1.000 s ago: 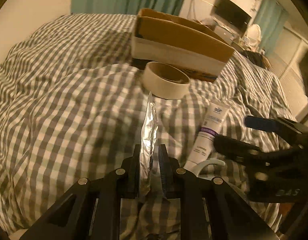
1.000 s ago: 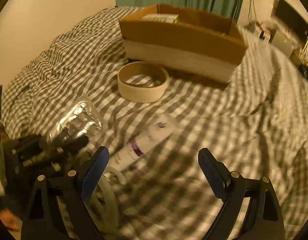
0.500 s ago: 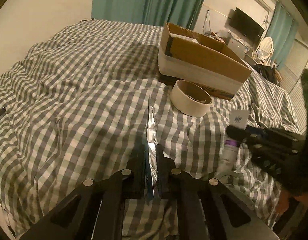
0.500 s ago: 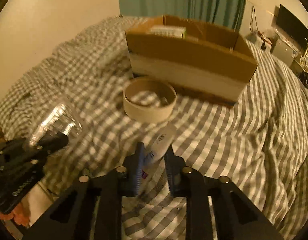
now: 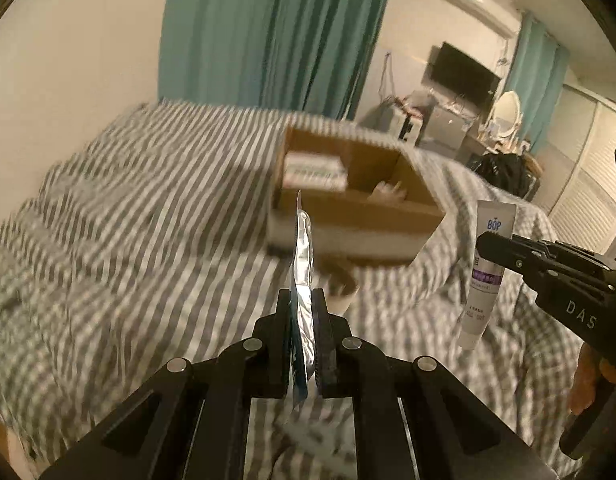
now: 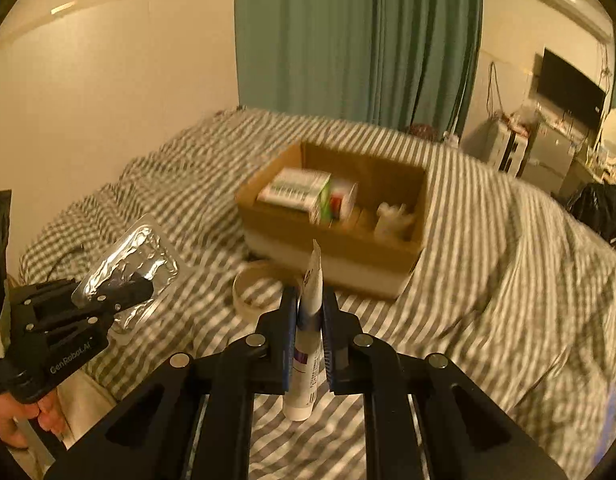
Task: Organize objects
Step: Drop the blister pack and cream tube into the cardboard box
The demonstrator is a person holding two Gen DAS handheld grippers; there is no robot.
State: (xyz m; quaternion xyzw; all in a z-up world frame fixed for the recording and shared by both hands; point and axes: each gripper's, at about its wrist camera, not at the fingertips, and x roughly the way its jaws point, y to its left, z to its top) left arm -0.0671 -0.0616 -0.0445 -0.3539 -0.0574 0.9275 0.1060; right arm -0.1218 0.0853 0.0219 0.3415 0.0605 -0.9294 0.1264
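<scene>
Above the bed [image 6: 508,248], the left gripper [image 5: 302,344] clamps a foil packet [image 5: 302,256] and the right gripper [image 6: 310,336] clamps a tube [image 6: 308,320]. The box [image 6: 332,216] sits at 12 o'clock; release each item only once it is over an open area inside.
</scene>
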